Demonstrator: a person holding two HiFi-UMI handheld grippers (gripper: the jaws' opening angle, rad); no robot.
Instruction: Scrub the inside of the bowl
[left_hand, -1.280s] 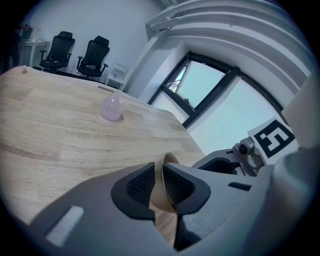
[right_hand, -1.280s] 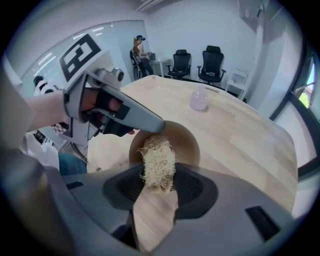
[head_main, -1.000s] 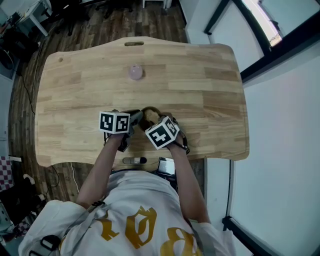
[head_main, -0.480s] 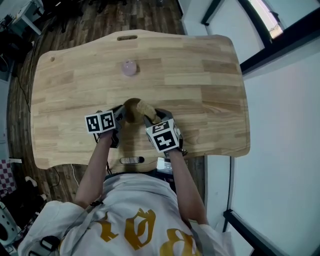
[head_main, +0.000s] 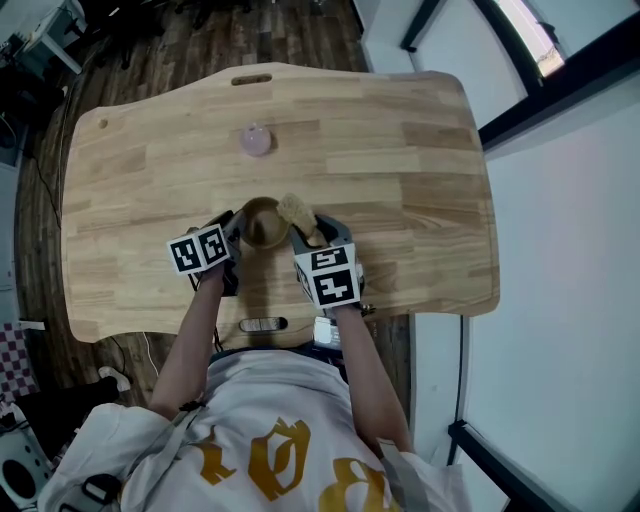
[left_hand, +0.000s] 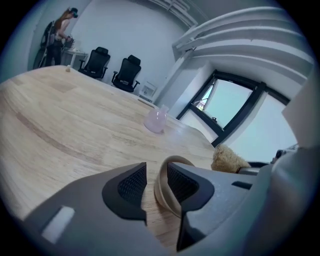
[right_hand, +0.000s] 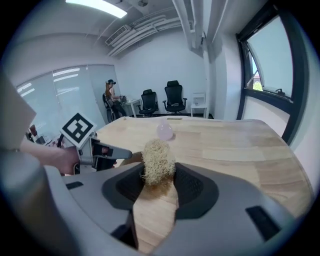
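Both forearms reached forward, nearly side by side. The left gripper (head_main: 236, 232) angled inward toward its partner, jaws pinched on the rim of the bowl (left_hand: 162, 192). Just to its right, the right gripper (head_main: 306, 234) pointed ahead, jaws clamped on the scrubber (right_hand: 158, 159) sticking out past its tips

No word, number or brand name can be read anywhere. The only signs are black-and-white square marker patterns. One set is on the white marker cube (head_main: 203, 249) of the left gripper (head_main: 237, 228), over the near part of the light wooden table (head_main: 420, 180). Another is on the white marker cube (head_main: 329, 277) of the right gripper (head_main: 310, 233), close to the table's near edge. Beyond that edge, toward the person, the gold ornamental print (head_main: 270, 455) on the white shirt is cut off and illegible.
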